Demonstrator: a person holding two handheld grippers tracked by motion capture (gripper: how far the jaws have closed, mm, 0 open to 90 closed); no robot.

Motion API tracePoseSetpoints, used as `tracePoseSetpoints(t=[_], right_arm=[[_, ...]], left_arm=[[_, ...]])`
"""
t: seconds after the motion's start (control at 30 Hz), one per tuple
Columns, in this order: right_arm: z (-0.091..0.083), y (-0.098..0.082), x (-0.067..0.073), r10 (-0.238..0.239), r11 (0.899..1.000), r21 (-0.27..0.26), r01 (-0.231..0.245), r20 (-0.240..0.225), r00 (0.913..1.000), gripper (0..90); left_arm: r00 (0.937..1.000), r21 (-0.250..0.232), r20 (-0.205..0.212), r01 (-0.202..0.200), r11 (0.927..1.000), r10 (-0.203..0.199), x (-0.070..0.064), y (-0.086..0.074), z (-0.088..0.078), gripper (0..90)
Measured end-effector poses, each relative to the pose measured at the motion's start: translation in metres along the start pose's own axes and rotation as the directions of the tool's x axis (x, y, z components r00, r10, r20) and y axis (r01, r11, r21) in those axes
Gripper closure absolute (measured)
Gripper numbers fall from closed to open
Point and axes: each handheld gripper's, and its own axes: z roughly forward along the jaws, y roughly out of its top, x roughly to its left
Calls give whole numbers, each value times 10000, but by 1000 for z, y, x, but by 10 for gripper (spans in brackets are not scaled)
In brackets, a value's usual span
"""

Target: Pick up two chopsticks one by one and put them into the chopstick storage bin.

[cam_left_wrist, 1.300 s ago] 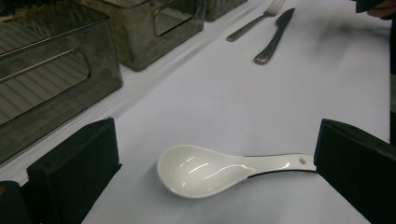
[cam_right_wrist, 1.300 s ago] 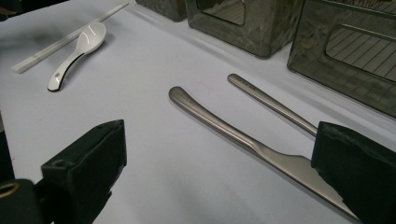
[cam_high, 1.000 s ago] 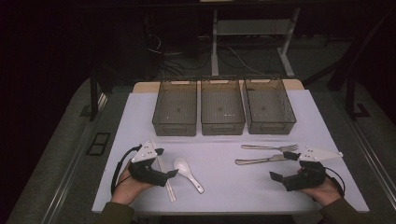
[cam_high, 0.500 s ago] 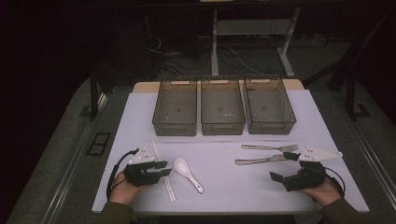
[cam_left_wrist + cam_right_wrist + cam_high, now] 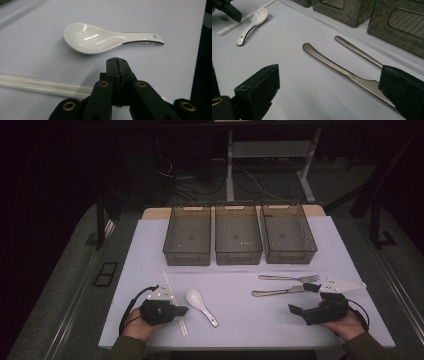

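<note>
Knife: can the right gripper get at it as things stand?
Probably yes. The right gripper is open, with the knife lying flat on the table between its jaws, one jaw over the blade end. The fork lies beside it, apart.

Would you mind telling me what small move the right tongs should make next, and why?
Probably ease the right tongs forward and close on the knife. Their jaws stand wide open on either side of its blade end, and the knife lies flat on the table, apart from the fork beside it.
</note>
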Motion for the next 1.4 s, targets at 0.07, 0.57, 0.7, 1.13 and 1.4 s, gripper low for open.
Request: tracePoseSetpoints(t=[0.07,0.57,0.7,1.13,1.4], right_arm=[[0,0,0,4,10000,-3,-4,0,10000,35],[-1,0,-1,17,10000,1,-17,19,10000,35],[0,0,-1,25,10000,4,-25,19,10000,35],[0,0,-1,37,10000,6,-37,27,10000,35],[0,0,-1,62,10000,8,-62,20,10000,35]], left_arm=[[9997,92,204,-123,9999,121,-3,1,3,885],[9988,826,292,-419,9957,396,-13,-2,4,888],[9990,853,268,-384,9956,363,-14,-5,2,888],[9999,846,81,-95,9964,89,-15,-17,-10,888],[9964,-305,-674,488,9983,-507,-3,-10,-25,731]])
